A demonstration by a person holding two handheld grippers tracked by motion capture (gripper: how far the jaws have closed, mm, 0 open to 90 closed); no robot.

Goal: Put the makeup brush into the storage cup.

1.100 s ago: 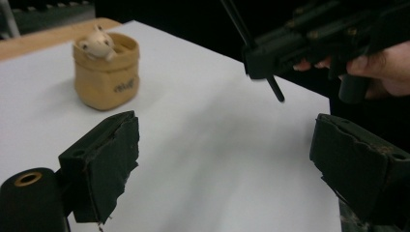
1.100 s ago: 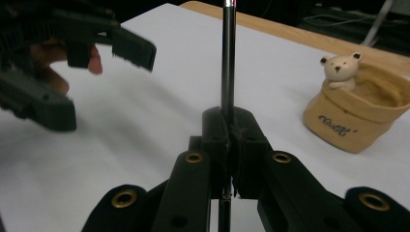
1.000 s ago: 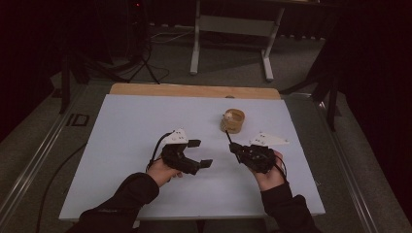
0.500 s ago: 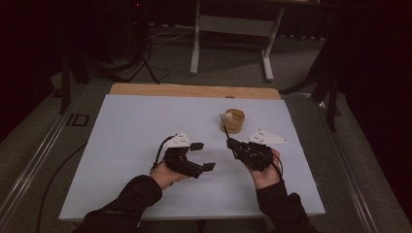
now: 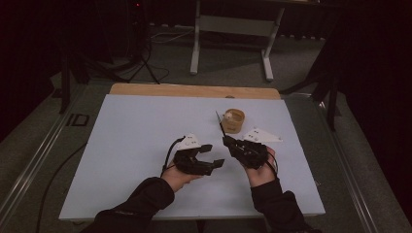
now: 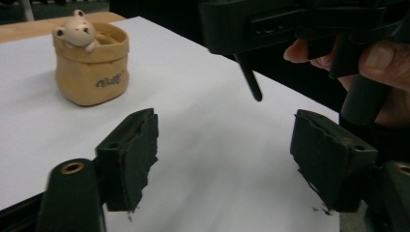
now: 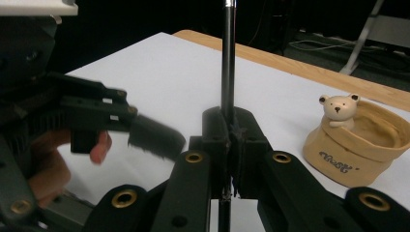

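While the right hand-held gripper (image 7: 229, 145) is clamped on a thin dark metal rod (image 7: 228, 58), the left hand-held gripper (image 6: 227, 159), jaws apart and just narrowing with nothing between them, sits beside it; the tan bear-topped ceramic pot (image 5: 233, 120) beyond stands unfilled, so insertion probably remains.

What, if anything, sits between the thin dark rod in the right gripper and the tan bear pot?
Nothing visible. The right gripper is shut on the thin dark rod, and bare white table lies between it and the tan sack-shaped pot with a bear figure. The left gripper, jaws just closing and empty, sits on the other side.
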